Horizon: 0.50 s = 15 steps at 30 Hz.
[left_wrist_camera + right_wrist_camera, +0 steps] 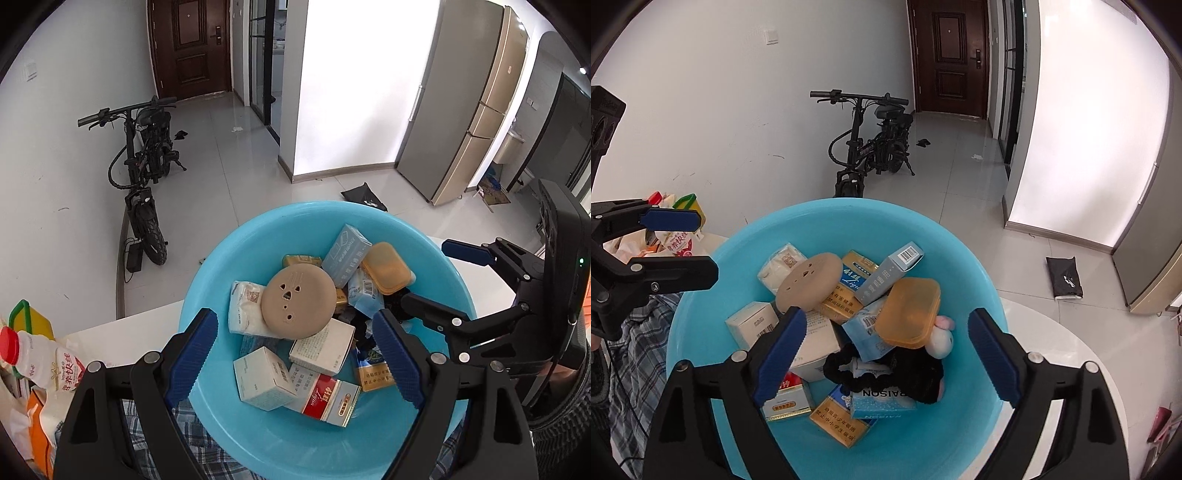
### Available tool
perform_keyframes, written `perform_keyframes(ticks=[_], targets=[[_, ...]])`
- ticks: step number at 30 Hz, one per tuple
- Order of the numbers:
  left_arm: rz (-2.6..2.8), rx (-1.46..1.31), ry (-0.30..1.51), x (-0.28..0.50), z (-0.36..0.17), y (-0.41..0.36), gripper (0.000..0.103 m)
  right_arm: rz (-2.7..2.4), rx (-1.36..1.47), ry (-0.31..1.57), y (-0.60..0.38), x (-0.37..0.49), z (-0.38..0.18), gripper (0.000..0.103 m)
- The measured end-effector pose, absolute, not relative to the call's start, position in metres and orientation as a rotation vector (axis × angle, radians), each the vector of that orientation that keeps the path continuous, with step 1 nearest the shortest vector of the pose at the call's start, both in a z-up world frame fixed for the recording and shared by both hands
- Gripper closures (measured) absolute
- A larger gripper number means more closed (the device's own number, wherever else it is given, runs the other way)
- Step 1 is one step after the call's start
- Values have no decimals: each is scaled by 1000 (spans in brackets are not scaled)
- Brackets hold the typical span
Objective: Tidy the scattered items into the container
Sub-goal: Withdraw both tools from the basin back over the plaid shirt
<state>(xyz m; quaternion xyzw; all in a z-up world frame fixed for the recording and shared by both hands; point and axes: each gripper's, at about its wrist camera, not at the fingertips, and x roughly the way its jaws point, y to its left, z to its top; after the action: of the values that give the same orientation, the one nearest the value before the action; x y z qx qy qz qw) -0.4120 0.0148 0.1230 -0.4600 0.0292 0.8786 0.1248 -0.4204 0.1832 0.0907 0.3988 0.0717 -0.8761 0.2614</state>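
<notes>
White round tabletop (1067,354) under a blue basin (982,288), grey tiled floor beyond. Nearest: left gripper (295,354) and right gripper (886,356) both hover over the basin with jaws spread wide, nothing between the pads. Basin already holds the pile: 2 white cartons (264,378), a red-and-white pack (325,400), a tan round disc (299,301) lying tilted on top, an orange lidded case (910,314), a grey-blue box (892,271), a black hair band (842,363) and a small plush toy (940,338) half buried. Judged handling: cartons and packs light, stiff enough to pinch across the narrow faces but crushable; disc rigid, best taken at its rim; case lid smooth, likely slippery; plush and band soft, grab anywhere. Left of the basin, a checked cloth (147,413) under its edge, then a yogurt-drink bottle (40,360) with red cap beside some bags, possibly leftovers to collect, though that corner is badly distorted. Bottle looks heavier, rounded; grip mid-body. Basin wall blocks a low sideways approach. Far off: a black electric bike (871,144) against the wall, a dark wooden door (192,44), a refrigerator (465,110).
</notes>
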Motion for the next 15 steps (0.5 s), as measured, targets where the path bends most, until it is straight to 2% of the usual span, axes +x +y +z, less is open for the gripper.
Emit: perform_keyframes(ticks=[8,11,15], targets=[[2580,-1315,16,-384,141,0,15,-2381,1032,223,185,-394,118,13],[2578,-1291,26,-371,150,2,15,-2386,1007,207,187,-386,129,8],[2564,-1273,45,-353,160,5,15,-2370,998,175,187,-376,136,7]])
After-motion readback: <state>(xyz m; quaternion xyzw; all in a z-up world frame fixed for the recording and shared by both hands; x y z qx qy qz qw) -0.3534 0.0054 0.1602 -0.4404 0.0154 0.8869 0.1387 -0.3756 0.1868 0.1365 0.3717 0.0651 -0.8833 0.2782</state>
